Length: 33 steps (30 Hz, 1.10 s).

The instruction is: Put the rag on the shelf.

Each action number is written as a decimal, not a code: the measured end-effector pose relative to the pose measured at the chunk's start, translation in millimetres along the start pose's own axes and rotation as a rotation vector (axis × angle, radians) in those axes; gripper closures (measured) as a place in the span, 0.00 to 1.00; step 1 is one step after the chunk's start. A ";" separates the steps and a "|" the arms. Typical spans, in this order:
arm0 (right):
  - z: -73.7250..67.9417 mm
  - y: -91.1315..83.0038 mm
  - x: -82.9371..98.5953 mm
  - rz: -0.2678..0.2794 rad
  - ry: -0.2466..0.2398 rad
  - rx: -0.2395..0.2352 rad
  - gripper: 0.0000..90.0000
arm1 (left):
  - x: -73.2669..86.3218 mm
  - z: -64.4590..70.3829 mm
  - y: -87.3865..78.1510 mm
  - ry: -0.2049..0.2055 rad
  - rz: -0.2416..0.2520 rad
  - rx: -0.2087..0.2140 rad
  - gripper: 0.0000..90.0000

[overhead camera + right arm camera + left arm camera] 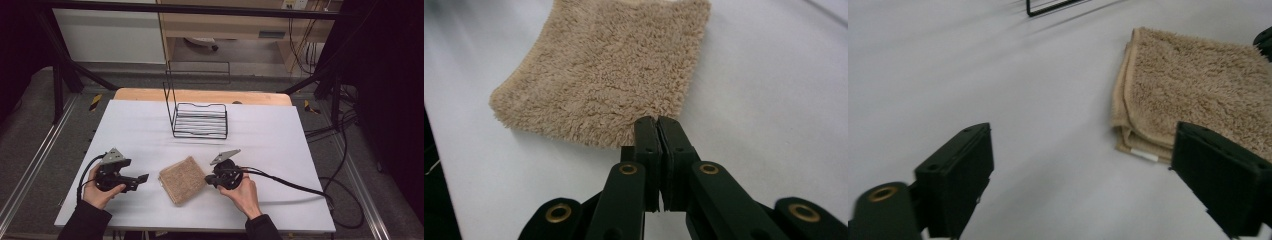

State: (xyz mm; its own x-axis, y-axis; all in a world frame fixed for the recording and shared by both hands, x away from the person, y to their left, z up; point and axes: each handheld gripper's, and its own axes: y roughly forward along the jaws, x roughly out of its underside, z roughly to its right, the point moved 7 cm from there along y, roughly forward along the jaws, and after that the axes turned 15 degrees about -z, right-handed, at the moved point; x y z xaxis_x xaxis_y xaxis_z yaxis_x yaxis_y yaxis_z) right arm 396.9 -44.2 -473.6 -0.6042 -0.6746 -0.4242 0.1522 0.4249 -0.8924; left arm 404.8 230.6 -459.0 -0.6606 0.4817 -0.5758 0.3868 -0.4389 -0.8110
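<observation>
A folded beige terry towel [182, 180] lies on the white table [280, 150], near the front. My left gripper [142, 178] is held just left of the towel and points at it. In the left gripper view its jaws stand wide open around [1083, 150], with the towel's [1198, 90] folded edge ahead and to the right. My right gripper [209, 179] sits at the towel's right edge. In the right gripper view its jaws [657, 124] are pressed together, tips at the towel's [609, 75] near edge, with no fabric seen between them.
A black wire rack [200, 120] with a tall back frame stands at the table's middle back; its corner [1048, 6] shows in the left gripper view. Cables trail right from the right gripper [1265, 42]. Bare table lies on both sides.
</observation>
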 end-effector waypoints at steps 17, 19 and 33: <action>9.4 6.3 12.4 0.032 0.031 0.067 1.00 | -21.0 31.2 56.0 0.039 -0.200 0.099 0.69; 10.9 5.2 14.3 0.041 0.041 0.062 0.99 | -20.2 32.2 56.0 0.041 -0.202 0.095 0.74; 5.9 18.2 9.4 0.140 0.142 0.052 0.75 | -14.6 31.1 58.2 0.006 -0.217 0.139 0.83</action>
State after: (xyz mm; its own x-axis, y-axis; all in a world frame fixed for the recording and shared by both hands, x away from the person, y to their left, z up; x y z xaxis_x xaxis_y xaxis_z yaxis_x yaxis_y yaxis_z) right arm 398.6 -46.4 -494.7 -0.6777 -0.5181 -0.5218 0.2801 0.4742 -0.8347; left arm 417.0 174.4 -494.5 -0.7146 0.5806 -0.3903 0.1433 -0.4246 -0.8940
